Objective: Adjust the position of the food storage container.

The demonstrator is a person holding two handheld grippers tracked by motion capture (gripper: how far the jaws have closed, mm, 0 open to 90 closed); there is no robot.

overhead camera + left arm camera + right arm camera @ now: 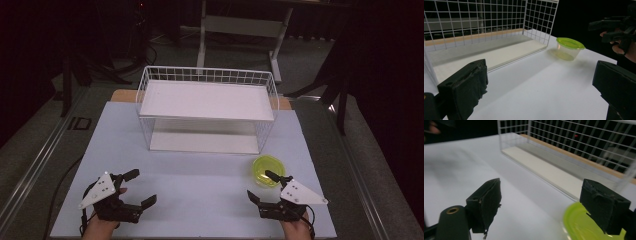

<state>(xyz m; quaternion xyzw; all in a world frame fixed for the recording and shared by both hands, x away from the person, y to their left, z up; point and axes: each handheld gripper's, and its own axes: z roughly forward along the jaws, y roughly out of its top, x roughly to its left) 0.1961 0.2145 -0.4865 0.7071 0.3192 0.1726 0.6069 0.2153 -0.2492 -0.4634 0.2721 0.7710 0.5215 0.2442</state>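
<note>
Both sets of jaws gape wide w/ nothing held; right gripper (261,188), w/ tub (266,170) at its 1 o'clock, could tip or shove it toward the wire rack (207,75) at 12 o'clock, while left gripper (141,186) idles.

left gripper (138,188) fingers spread, right gripper (262,186) fingers spread

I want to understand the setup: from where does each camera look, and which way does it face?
High view: above the person's side, facing forward and down on the table; both hands show.
Left gripper view: rides the left gripper, facing the rack and green-lidded tub.
Right gripper view: rides the right gripper, just above the tub.
All share rack and tub.
</note>
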